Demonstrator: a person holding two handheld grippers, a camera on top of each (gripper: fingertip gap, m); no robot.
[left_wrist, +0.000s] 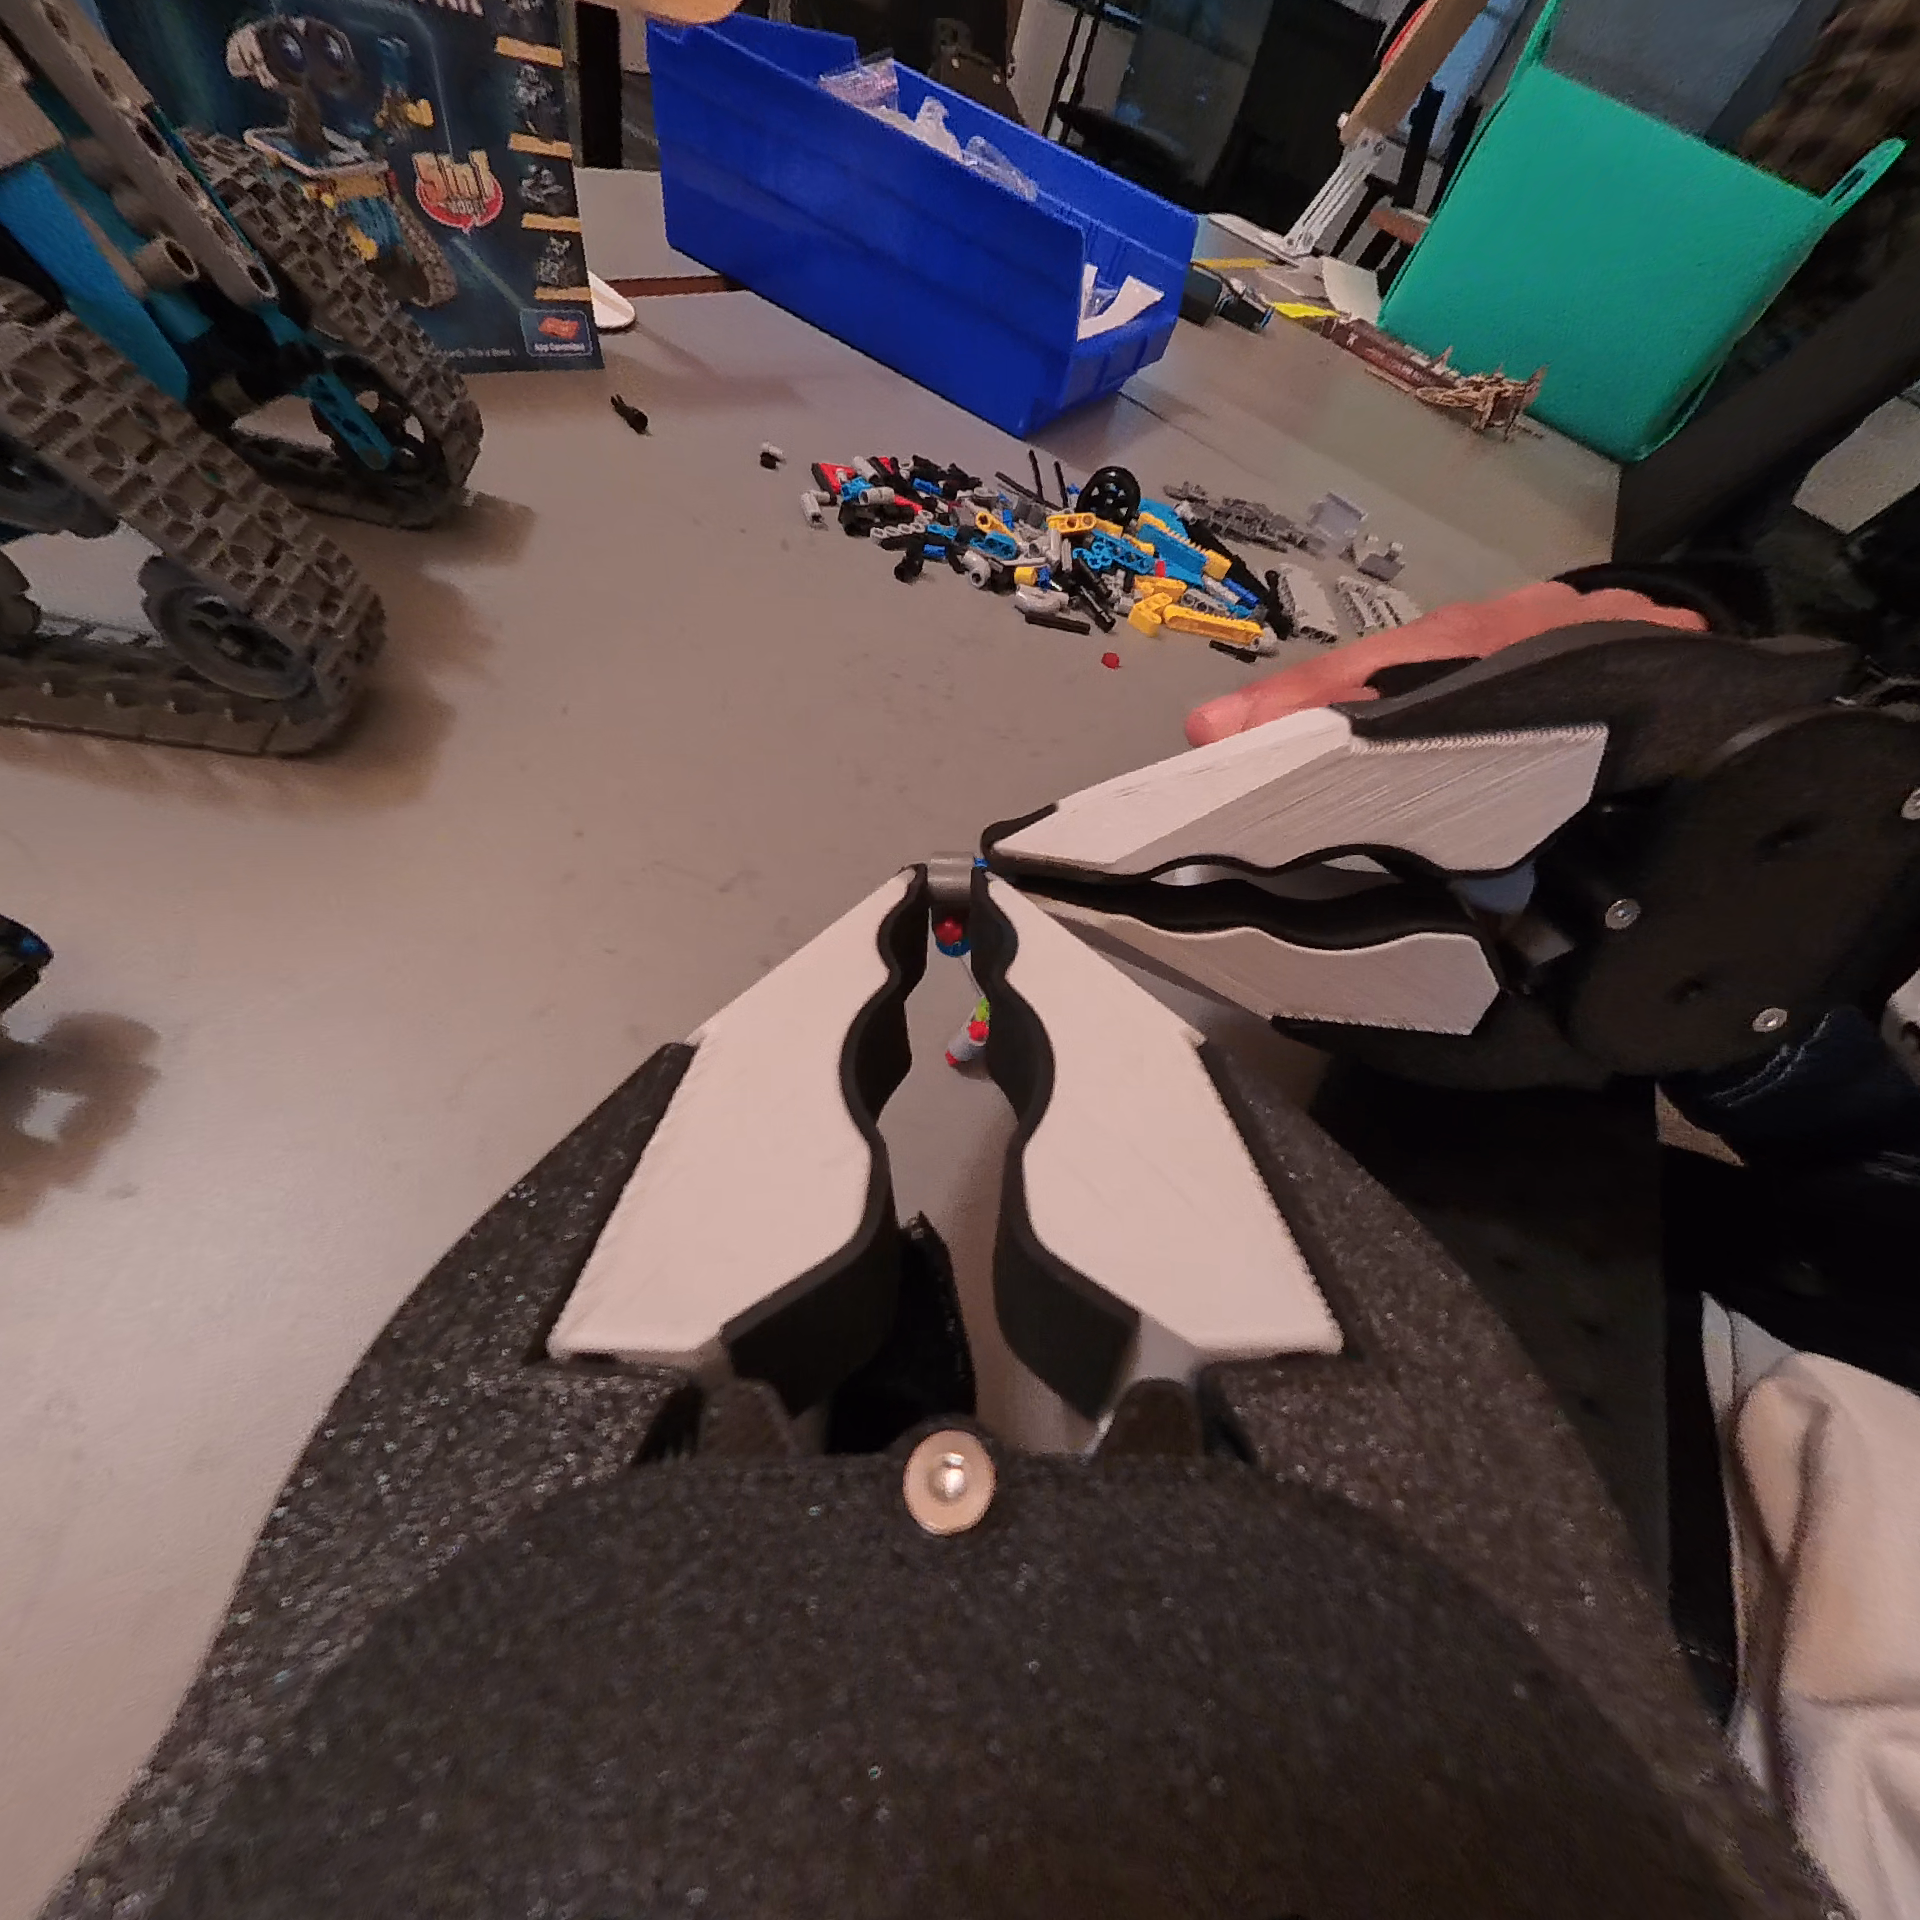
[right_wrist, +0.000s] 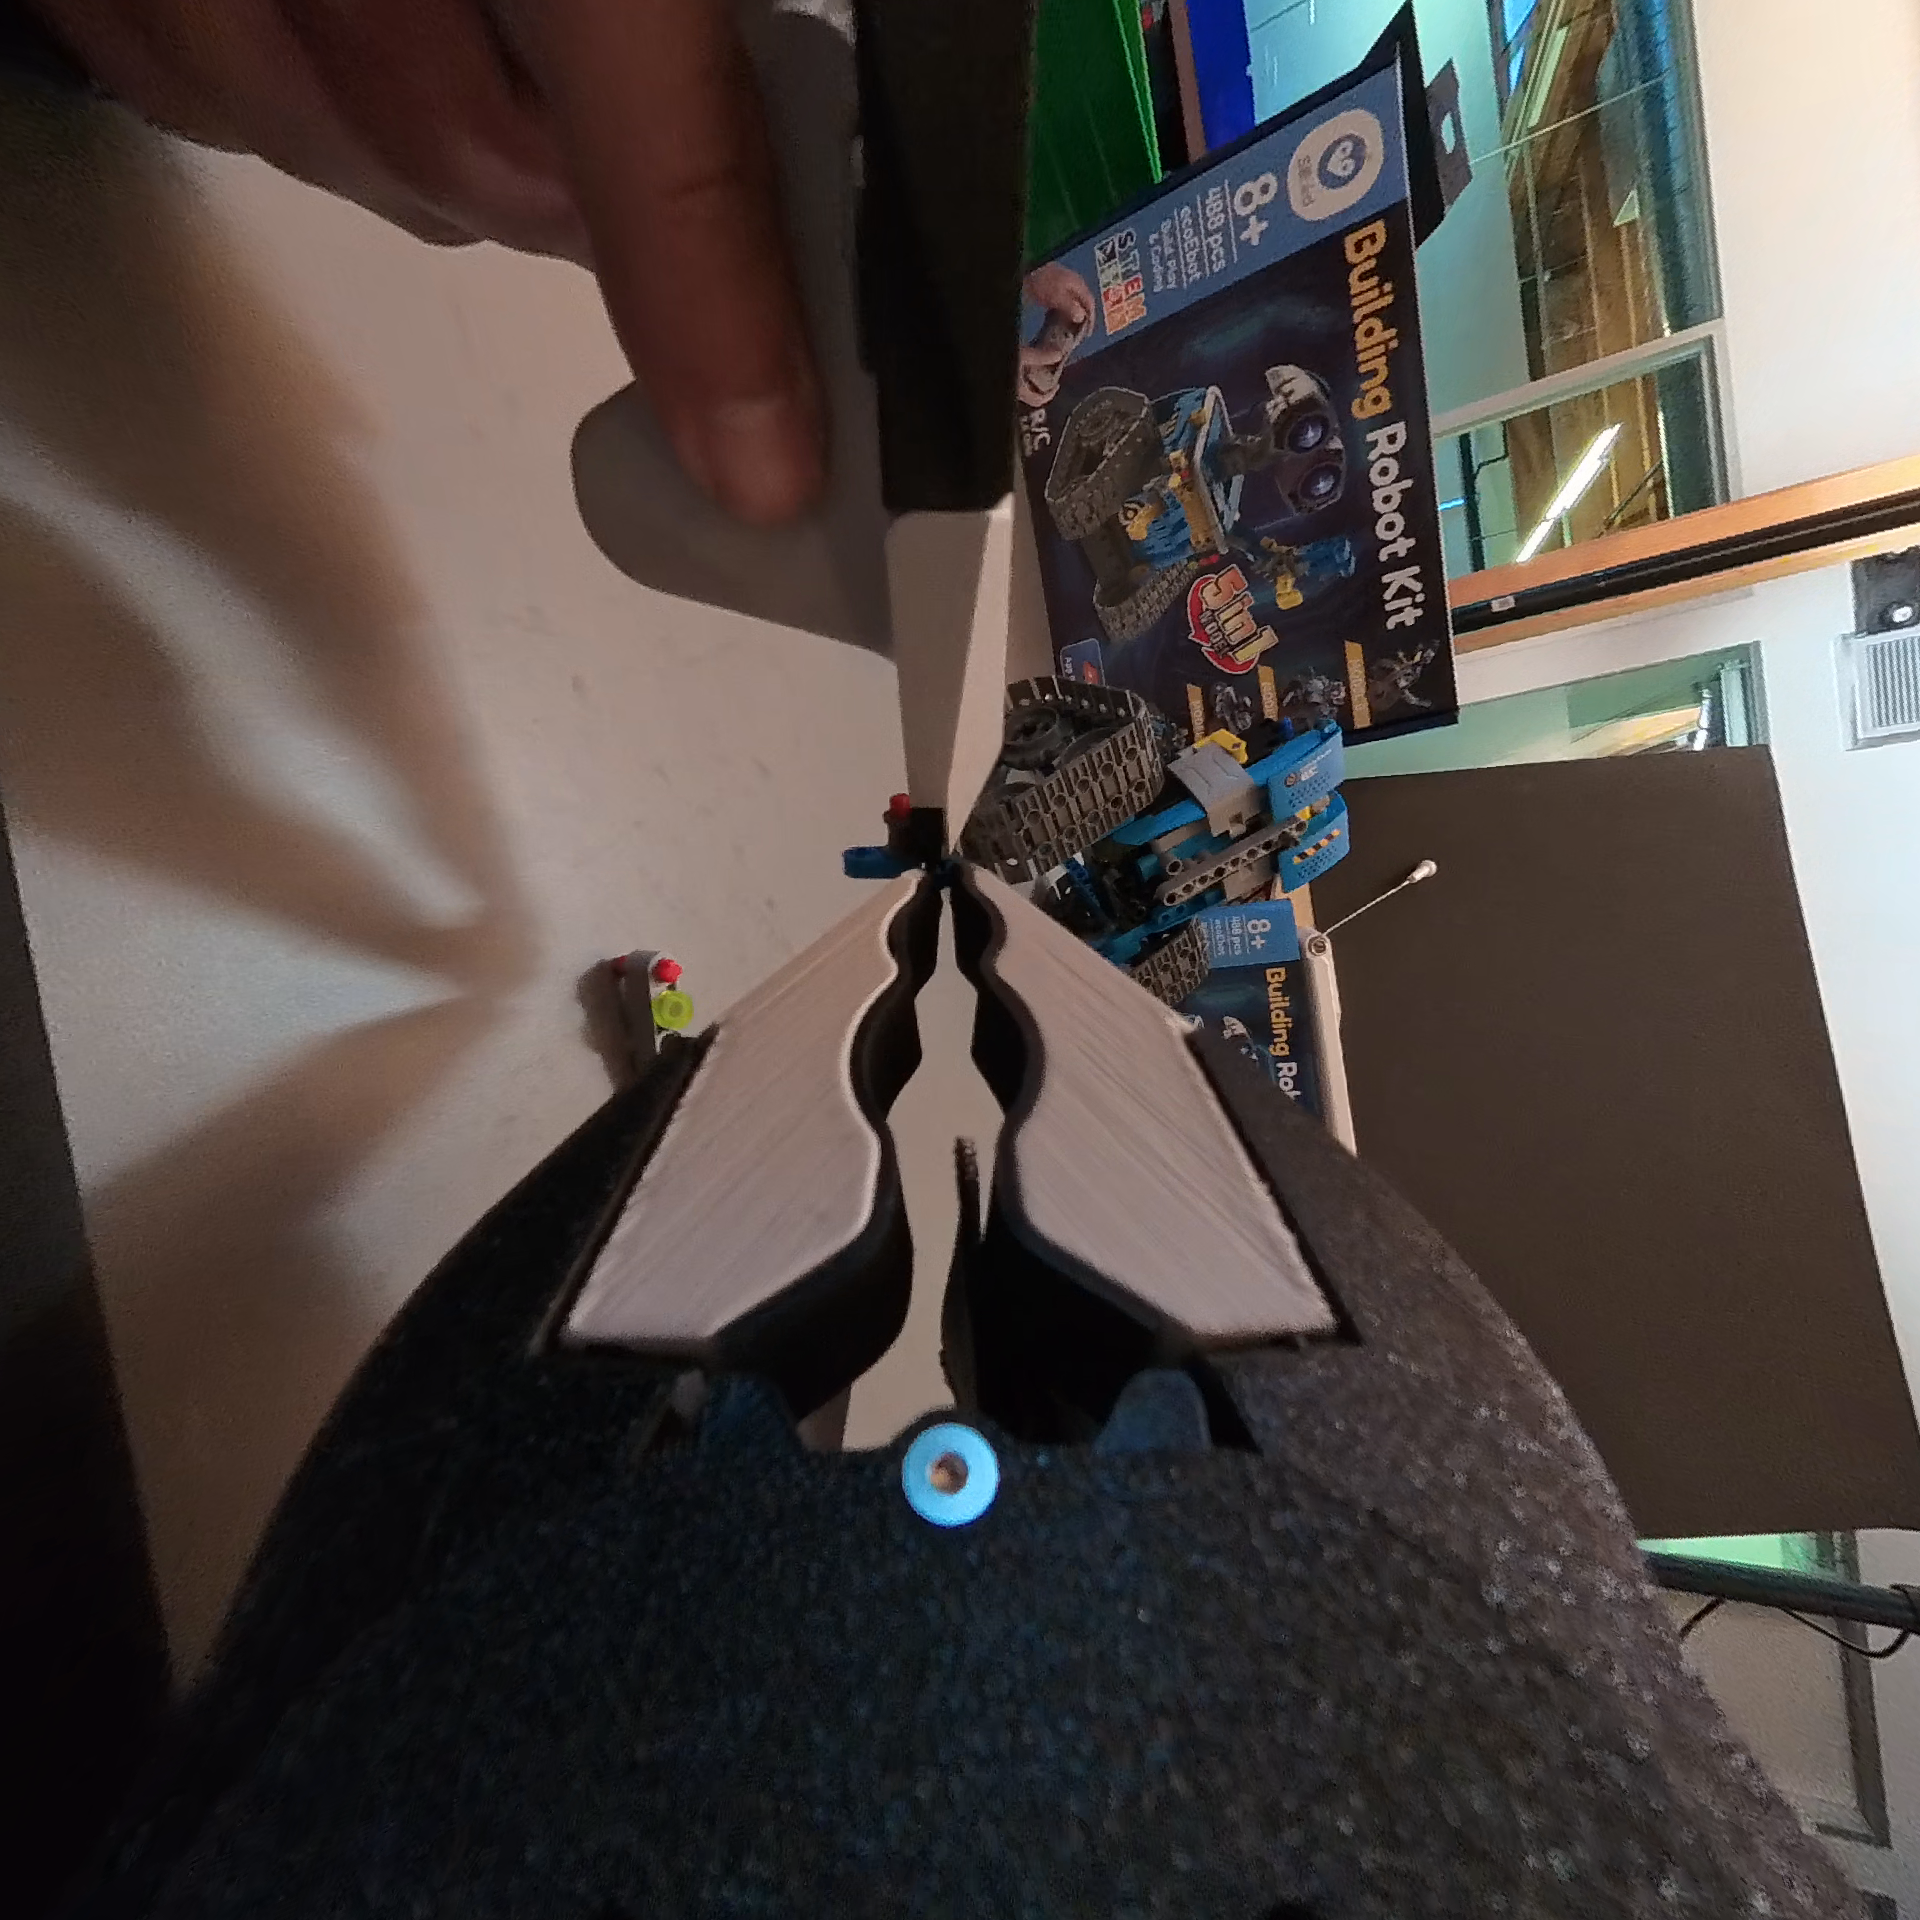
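My left gripper (left_wrist: 951, 883) is shut on a small brick assembly (left_wrist: 948, 930) made of a grey piece with a red and blue pin, held above the table. My right gripper (left_wrist: 1003, 847) comes in from the right, jaws shut, its tips meeting the same assembly. In the right wrist view my right gripper (right_wrist: 945, 878) pinches the assembly's blue part (right_wrist: 868, 860) with a red pin beside it, and the left gripper (right_wrist: 925, 790) reaches it from above. Another small grey assembly (right_wrist: 655, 997) with red pins and a yellow-green disc lies on the table below.
A pile of loose bricks (left_wrist: 1091, 551) lies mid-table, in front of a blue bin (left_wrist: 914, 260). A tracked robot model (left_wrist: 187, 468) and its kit box (left_wrist: 416, 156) stand at the left. A green box (left_wrist: 1621, 260) stands at the far right. A hand (left_wrist: 1403, 644) holds the right gripper. Both grippers' tips are close together, under 4 cm apart.
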